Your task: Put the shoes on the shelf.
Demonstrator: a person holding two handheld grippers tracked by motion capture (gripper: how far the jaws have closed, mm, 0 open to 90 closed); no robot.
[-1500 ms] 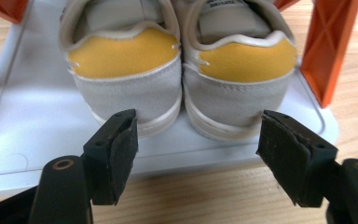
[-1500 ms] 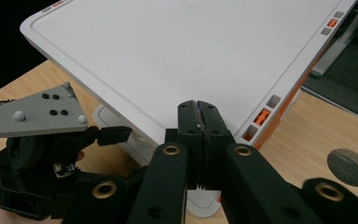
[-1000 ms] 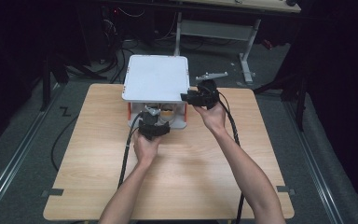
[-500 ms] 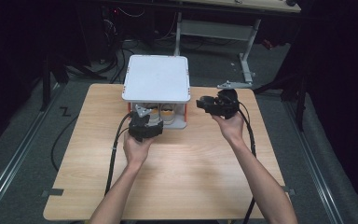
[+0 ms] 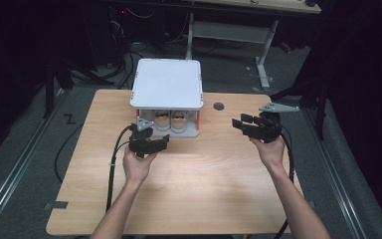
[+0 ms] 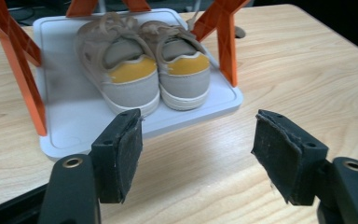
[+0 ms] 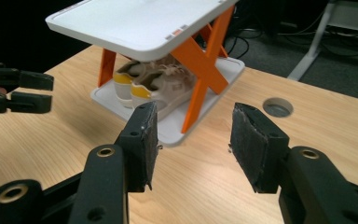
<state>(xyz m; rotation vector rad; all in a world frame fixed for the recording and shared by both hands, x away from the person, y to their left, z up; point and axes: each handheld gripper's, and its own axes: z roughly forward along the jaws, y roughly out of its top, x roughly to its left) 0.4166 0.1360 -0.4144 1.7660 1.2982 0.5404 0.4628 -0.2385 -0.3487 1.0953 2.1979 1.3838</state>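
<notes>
A small rack with a white top shelf (image 5: 166,82) and orange crossed legs (image 7: 200,70) stands at the back middle of the wooden table. A pair of beige sneakers (image 6: 140,70) with yellow heel patches sits on its lower white tray (image 6: 65,116), heels facing me. My left gripper (image 5: 165,142) hovers just in front of the tray, jaws open and empty, pointing right. My right gripper (image 5: 238,122) hangs to the right of the rack and points left at it. Its jaws have just been opening, with nothing between them. In the right gripper view the left gripper (image 7: 52,92) shows at the left edge.
A round cable hole (image 5: 219,106) lies in the table (image 5: 204,189) right of the rack. Black cables trail from both grippers over the near edge. Behind the table stands a desk frame (image 5: 263,64) on a dark floor with loose cables.
My right gripper has swung right and nearer, away from the rack's top corner, with its jaws wider. My left gripper has drawn back from the lower tray toward the near edge.
</notes>
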